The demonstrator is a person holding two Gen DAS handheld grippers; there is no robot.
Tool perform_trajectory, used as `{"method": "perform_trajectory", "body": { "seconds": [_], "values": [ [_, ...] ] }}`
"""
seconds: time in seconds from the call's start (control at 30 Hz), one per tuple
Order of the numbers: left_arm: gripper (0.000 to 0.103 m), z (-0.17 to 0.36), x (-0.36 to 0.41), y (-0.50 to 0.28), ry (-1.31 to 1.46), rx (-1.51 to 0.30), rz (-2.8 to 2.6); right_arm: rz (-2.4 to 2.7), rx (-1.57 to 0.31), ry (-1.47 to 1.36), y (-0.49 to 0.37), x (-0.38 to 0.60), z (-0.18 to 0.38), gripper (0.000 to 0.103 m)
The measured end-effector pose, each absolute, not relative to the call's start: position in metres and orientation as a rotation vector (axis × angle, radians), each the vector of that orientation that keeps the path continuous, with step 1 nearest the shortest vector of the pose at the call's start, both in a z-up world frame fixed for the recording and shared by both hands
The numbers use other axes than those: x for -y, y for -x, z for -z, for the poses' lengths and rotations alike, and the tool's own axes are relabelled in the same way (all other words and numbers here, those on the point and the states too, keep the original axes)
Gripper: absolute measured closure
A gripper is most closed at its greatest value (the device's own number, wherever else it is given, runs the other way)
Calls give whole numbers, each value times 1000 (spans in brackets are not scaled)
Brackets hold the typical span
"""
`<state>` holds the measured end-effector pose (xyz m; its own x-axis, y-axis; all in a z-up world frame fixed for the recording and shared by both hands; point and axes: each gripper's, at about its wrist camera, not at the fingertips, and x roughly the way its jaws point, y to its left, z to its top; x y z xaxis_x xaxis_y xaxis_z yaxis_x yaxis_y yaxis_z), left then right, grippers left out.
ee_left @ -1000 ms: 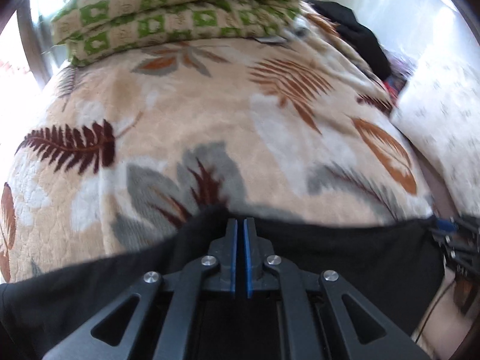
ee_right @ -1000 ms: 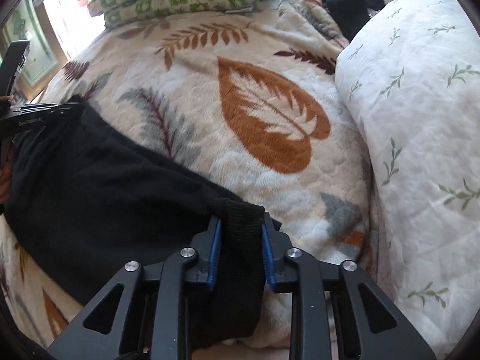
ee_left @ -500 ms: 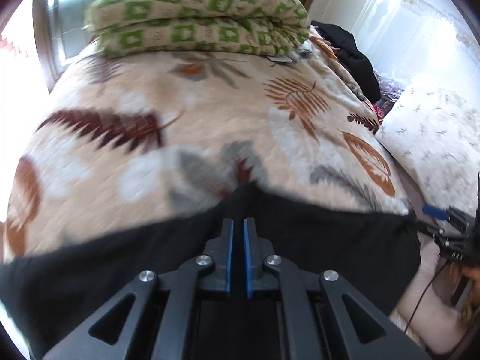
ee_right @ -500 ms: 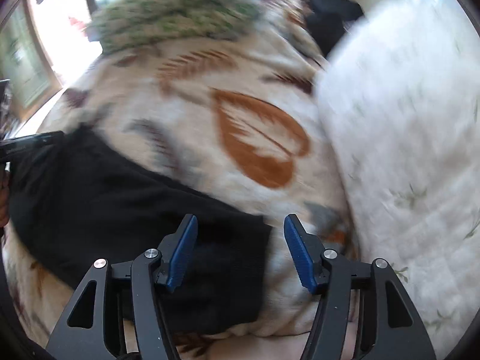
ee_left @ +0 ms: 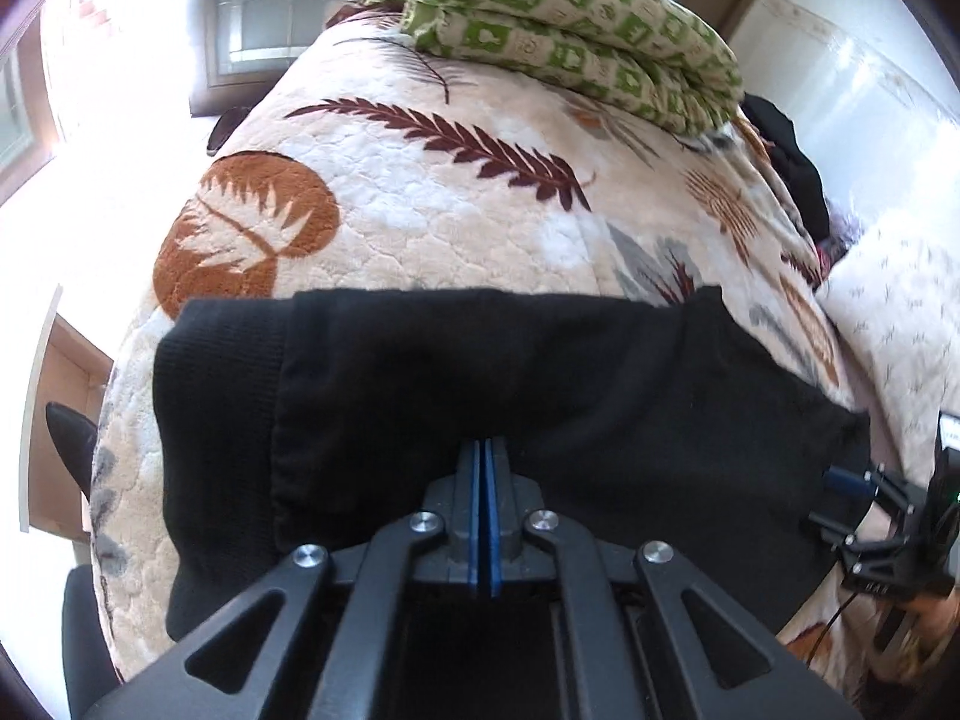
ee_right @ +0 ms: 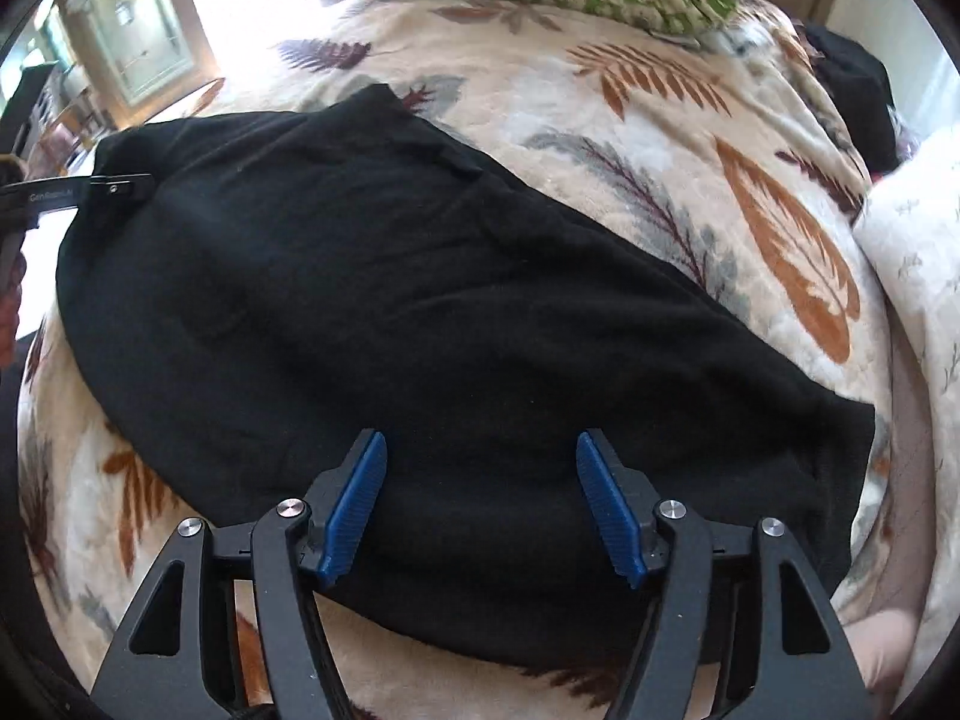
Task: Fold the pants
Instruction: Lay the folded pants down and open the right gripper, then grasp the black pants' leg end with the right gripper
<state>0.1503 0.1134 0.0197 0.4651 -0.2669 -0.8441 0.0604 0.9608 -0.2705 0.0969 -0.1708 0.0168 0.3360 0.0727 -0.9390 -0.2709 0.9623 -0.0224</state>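
Observation:
The black pants [ee_left: 510, 384] lie spread across the leaf-patterned bedspread [ee_left: 420, 192], ribbed waistband at the left in the left wrist view. My left gripper [ee_left: 485, 450] is shut, its blue pads pressed together over the near edge of the pants; whether cloth is pinched between them is hidden. The pants [ee_right: 390, 312] fill the middle of the right wrist view. My right gripper [ee_right: 483, 450] is open and empty, hovering over the near part of the pants. It also shows in the left wrist view [ee_left: 840, 501] at the right end of the pants.
A folded green-checked quilt [ee_left: 576, 24] lies at the far end of the bed. A white floral pillow [ee_right: 924, 276] lies to the right. Dark clothing [ee_right: 852, 96] is piled at the far right. The bed edge drops off at the left by a window.
My right gripper opened and let go of the pants edge, then drew back. My left gripper stayed shut and rose, so more of the pants shows.

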Motion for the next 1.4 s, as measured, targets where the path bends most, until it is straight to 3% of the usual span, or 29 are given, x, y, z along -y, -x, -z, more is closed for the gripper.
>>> {"method": "perform_trajectory", "body": {
  "seconds": [0.1,0.27,0.33,0.47,0.6,0.8,0.93,1.0,1.03,1.17,1.27,1.4],
  "values": [
    [95,-34,-113,-145,193,-1028,221,-221,-1221,80,-103,166,-31,37],
    [79,-46,-130,-150,203,-982,182,-281,-1120,70,-138,114,-49,37],
    [79,-38,-136,-159,221,-1013,179,-286,-1110,42,-158,99,-45,37],
    [96,-29,-143,-166,227,-1007,126,-238,-1143,-15,-201,73,-21,38],
    [98,-19,-154,-176,320,-1021,104,-169,-1154,27,-214,72,-4,37],
    [97,-38,-143,-159,269,-1006,115,-257,-1167,5,-188,89,-37,36],
    [84,-48,-130,-127,171,-985,149,-311,-1225,-2,-141,113,-46,36],
    [72,-44,-125,-115,120,-1005,158,-312,-1237,46,-115,122,-45,36],
    [59,-41,-124,-111,97,-1019,153,-300,-1238,72,-105,125,-43,36],
    [58,-22,-126,-103,81,-1039,139,-234,-1291,164,-80,139,-10,29],
    [56,-26,-108,-104,-20,-1060,86,-296,-1212,222,-69,138,-12,25],
    [54,-45,-90,-106,-24,-1058,112,-338,-1272,45,-77,171,-38,25]
  ]
}}
